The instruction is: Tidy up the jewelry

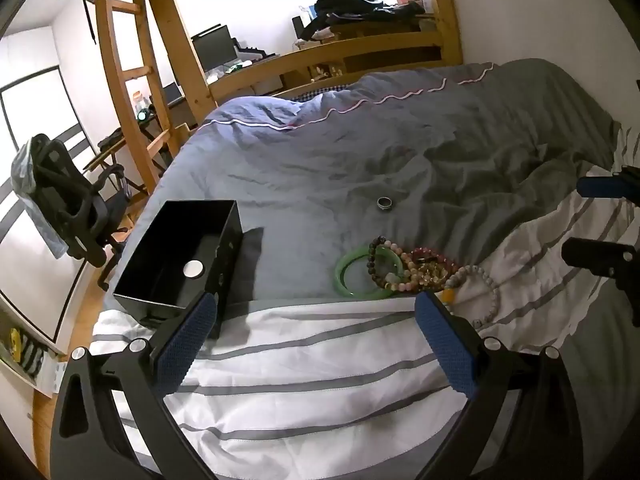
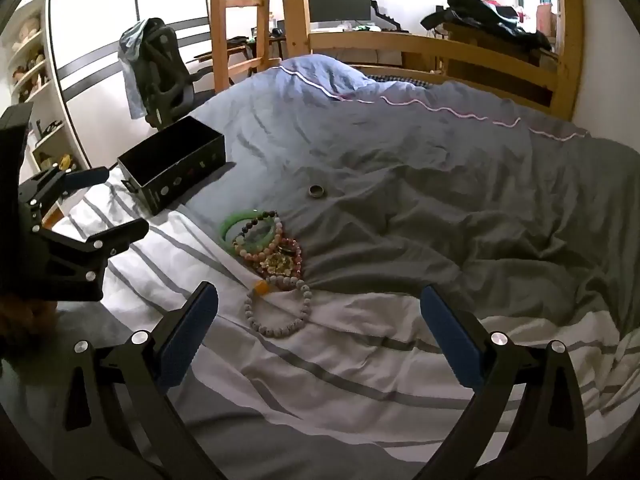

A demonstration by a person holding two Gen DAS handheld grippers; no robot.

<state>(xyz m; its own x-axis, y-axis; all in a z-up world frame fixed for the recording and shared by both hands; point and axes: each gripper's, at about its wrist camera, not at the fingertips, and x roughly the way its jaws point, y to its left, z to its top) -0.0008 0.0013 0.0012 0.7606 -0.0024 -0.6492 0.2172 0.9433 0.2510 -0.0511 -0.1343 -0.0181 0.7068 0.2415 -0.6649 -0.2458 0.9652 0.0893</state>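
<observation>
An open black box (image 1: 180, 256) (image 2: 172, 166) stands on the bed at the left. A green bangle (image 1: 352, 280) (image 2: 250, 232) lies under a pile of bead bracelets (image 1: 420, 266) (image 2: 276, 256). A grey bead bracelet (image 1: 486, 292) (image 2: 280, 310) lies nearest me. A dark ring (image 1: 385, 203) (image 2: 316, 191) lies alone on the quilt beyond them. My left gripper (image 1: 316, 308) is open and empty, just short of the bangle and box. My right gripper (image 2: 318, 300) is open and empty, with the grey bracelet between its fingers' line.
The jewelry lies on a rumpled grey-blue quilt (image 1: 360, 140) and a white striped sheet (image 1: 320, 360). A wooden bed frame and ladder (image 1: 132, 60) stand behind. An office chair (image 2: 160, 68) stands at the left, beside a desk with a monitor (image 2: 338, 2).
</observation>
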